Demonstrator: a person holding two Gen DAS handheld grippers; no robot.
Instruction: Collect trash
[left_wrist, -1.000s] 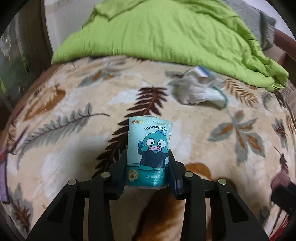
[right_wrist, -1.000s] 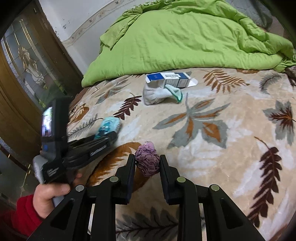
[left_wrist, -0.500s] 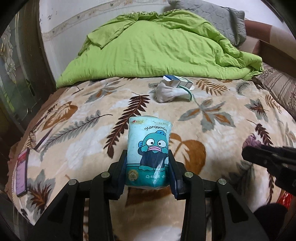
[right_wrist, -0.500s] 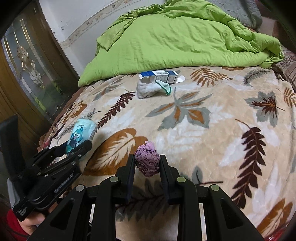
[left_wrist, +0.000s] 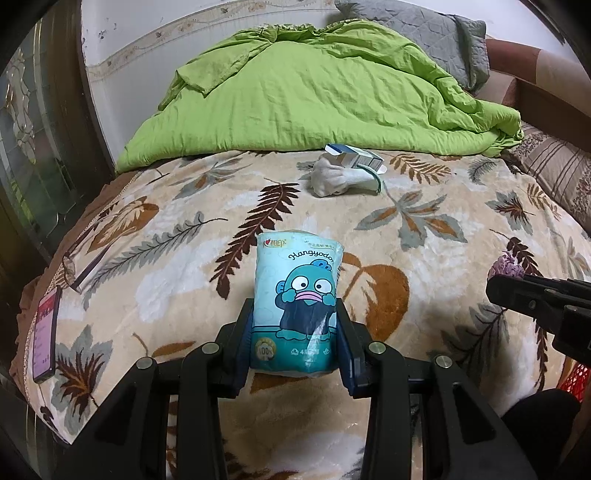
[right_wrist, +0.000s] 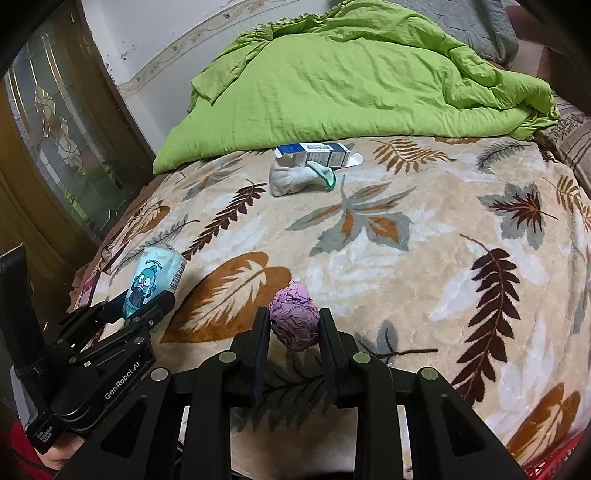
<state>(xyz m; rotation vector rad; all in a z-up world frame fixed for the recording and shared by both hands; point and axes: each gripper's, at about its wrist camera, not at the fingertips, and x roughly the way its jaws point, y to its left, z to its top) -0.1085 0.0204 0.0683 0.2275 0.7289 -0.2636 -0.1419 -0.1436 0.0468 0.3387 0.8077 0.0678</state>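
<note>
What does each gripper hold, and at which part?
The left gripper clamps the tissue pack by its lower sides. The right gripper pinches the crumpled purple paper ball across its sides.

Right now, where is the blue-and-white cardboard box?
The blue-and-white cardboard box lies far across the leaf-patterned blanket, touching the white sock, just before the green quilt.
</note>
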